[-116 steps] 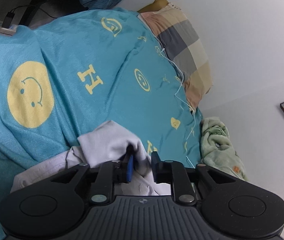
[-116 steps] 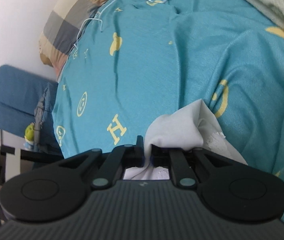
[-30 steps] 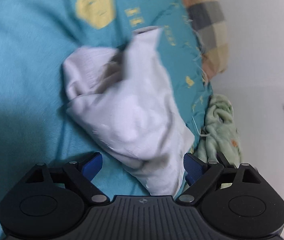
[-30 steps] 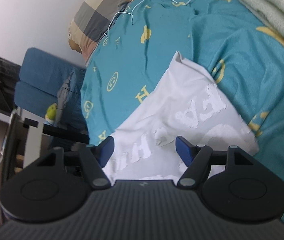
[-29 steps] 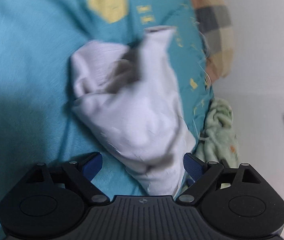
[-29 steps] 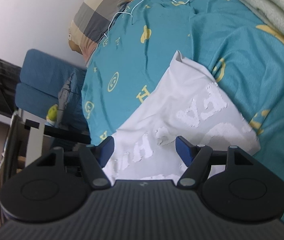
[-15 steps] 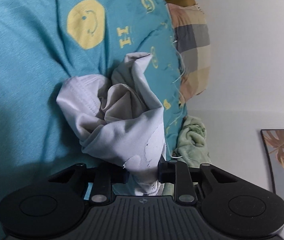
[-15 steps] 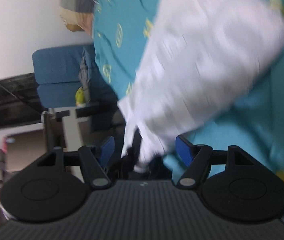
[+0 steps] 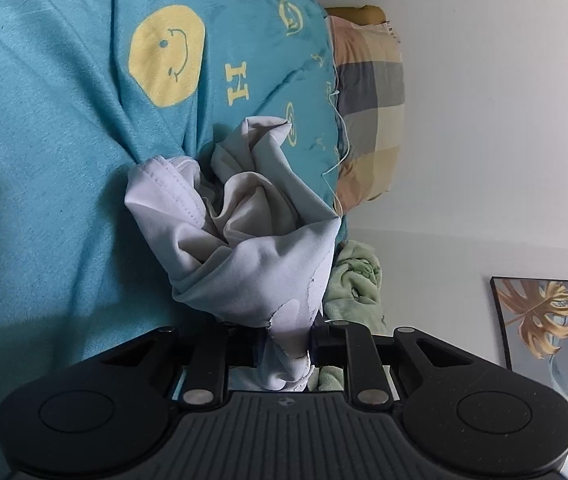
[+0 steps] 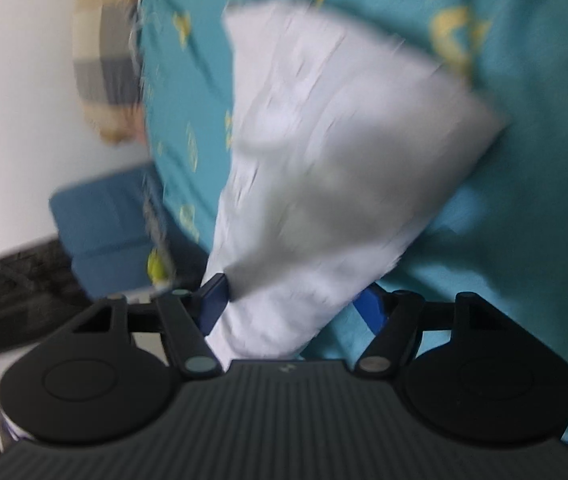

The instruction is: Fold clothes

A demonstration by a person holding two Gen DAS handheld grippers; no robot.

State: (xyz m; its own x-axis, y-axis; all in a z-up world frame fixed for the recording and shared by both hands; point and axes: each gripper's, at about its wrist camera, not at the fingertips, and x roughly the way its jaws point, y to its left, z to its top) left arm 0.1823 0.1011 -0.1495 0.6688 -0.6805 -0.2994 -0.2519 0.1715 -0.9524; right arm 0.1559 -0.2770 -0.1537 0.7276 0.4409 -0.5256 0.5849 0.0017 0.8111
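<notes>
A white garment (image 9: 243,236) lies bunched on the teal bedspread (image 9: 43,200). My left gripper (image 9: 284,350) is shut on a bunched fold of it at its near end. In the blurred right wrist view the same white garment (image 10: 336,152) spreads out ahead on the bedspread (image 10: 544,160). My right gripper (image 10: 294,306) is open, its blue pads (image 10: 213,300) on either side of the garment's near end, which runs between the jaws.
A checked pillow (image 9: 368,108) lies at the head of the bed by the white wall (image 9: 484,120). A green blanket (image 9: 354,284) is bunched beside the garment. A framed picture (image 9: 544,320) hangs on the wall. A blue chair (image 10: 103,220) stands off the bed.
My left gripper has closed on the garment's near fold and holds it. My right gripper stays open and has swung, with the garment's near end now between its jaws.
</notes>
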